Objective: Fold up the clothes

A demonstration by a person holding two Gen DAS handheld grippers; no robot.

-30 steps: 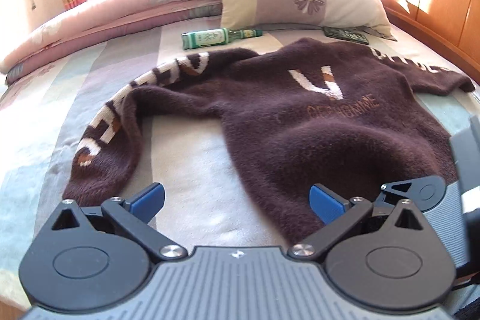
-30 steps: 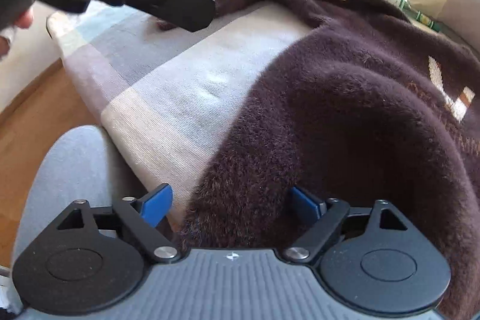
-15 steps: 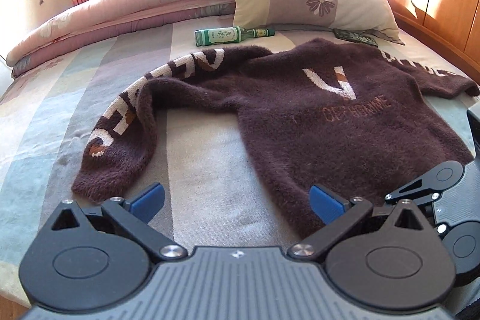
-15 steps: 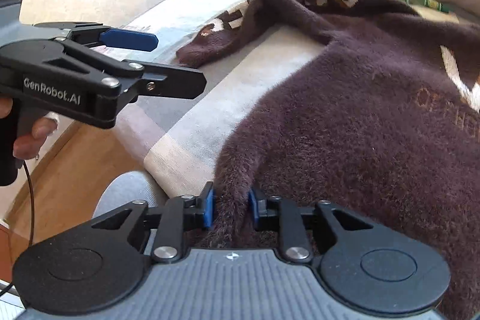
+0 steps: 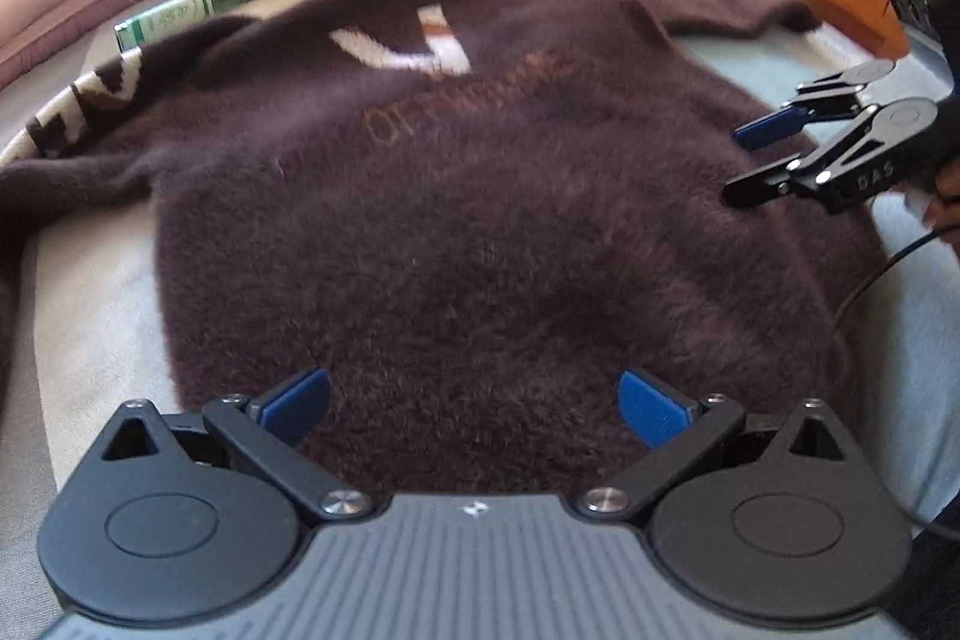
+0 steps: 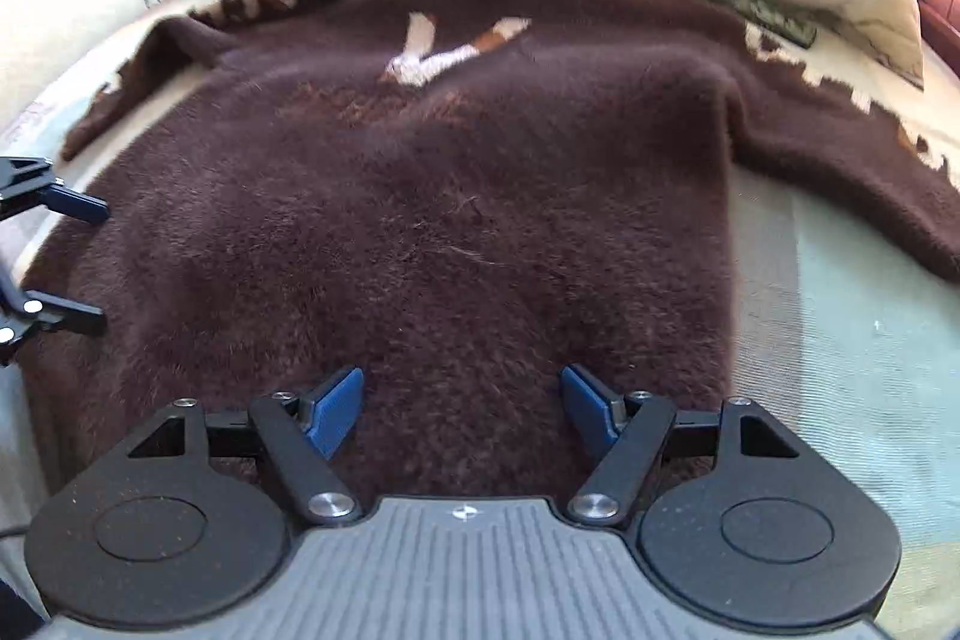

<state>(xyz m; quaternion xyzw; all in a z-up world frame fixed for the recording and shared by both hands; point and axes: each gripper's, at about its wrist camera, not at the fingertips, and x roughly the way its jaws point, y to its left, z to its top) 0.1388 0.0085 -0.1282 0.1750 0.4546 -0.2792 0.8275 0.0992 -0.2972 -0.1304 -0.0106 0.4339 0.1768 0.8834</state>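
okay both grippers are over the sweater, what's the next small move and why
Probably lower both and pinch the hem: the left gripper and right gripper are open over the near edge of the fluffy dark brown knitted sweater, which lies flat and unfolded on the bed.

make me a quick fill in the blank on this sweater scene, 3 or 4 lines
1. The sweater spread on the bed is dark ____.
2. Both the left gripper and the right gripper have their jaws ____.
3. The green bottle lies beside the ____ at the head of the bed.
4. The large letter knitted on the sweater's chest is ____.

Missing words: brown; open; pillow; V
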